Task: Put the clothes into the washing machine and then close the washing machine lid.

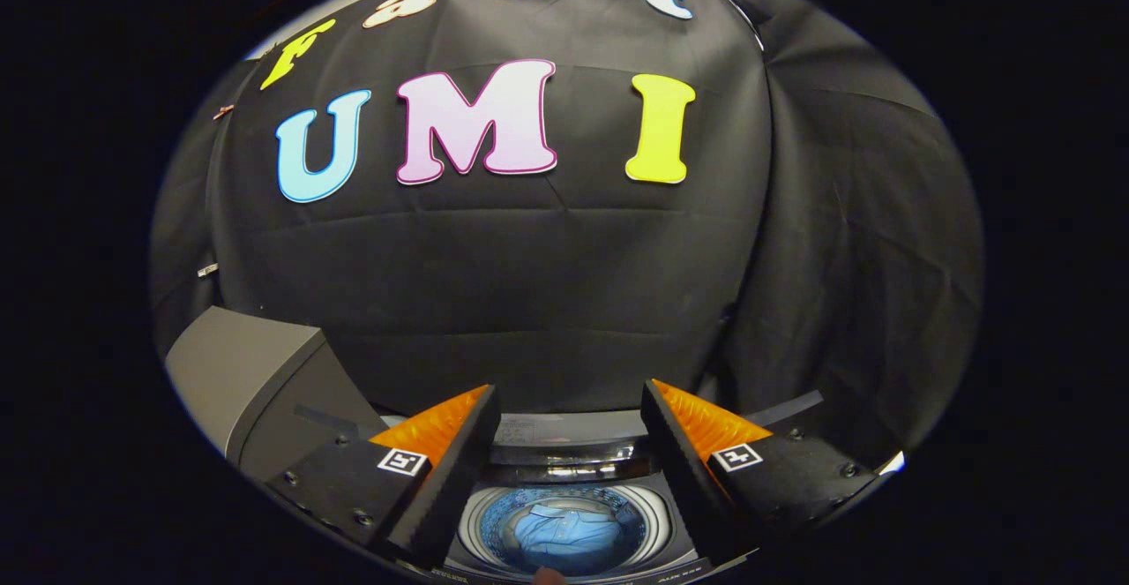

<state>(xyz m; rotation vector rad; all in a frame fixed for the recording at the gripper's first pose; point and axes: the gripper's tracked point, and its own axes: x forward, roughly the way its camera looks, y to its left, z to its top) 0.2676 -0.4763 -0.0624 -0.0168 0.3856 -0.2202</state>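
Below and between my fingers I look down into the top-loading washing machine (564,457). Its round drum (657,523) stands uncovered, and a blue garment (564,536) lies bunched at the bottom of it. My gripper (569,408) hangs above the opening with its fingers spread wide apart and nothing between them. The machine's control strip (547,431) runs along the rim just beyond the drum. A small rounded tip, maybe a fingertip (549,576), shows at the near rim of the drum.
A grey slab, which looks like the raised lid (247,373), stands tilted to the left of the left finger. The black cloth wall (547,303) hangs close behind the machine.
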